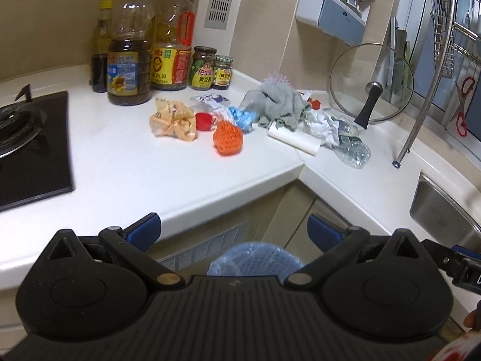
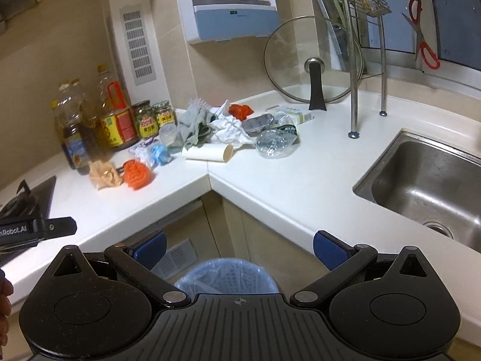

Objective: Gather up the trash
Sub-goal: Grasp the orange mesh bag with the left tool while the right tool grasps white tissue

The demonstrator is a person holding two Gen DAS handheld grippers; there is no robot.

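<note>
Left wrist view has the left tongs [image 1: 234, 230] spread wide and holding nothing, hanging off the front edge of the white bench [image 1: 120, 162] above a blue-lined bin [image 1: 252, 258] on the floor. Ahead of them the trash lies in a loose row: a tan crumpled wrapper [image 1: 173, 118], a red cup [image 1: 204, 121], an orange mesh ball [image 1: 227, 137], a blue wad [image 1: 244, 117], a grey cloth [image 1: 279, 105], a white paper roll [image 1: 296, 140] and a crushed clear bottle [image 1: 354, 152]. Oil bottles [image 1: 130, 48] and jars [image 1: 204, 67] stand behind them; a glass lid [image 1: 371, 82] leans at far right. Bare bench lies between tongs and trash. The right tongs [image 2: 240, 251] gape wide too, empty, with the sink [image 2: 427, 180] to their right.
</note>
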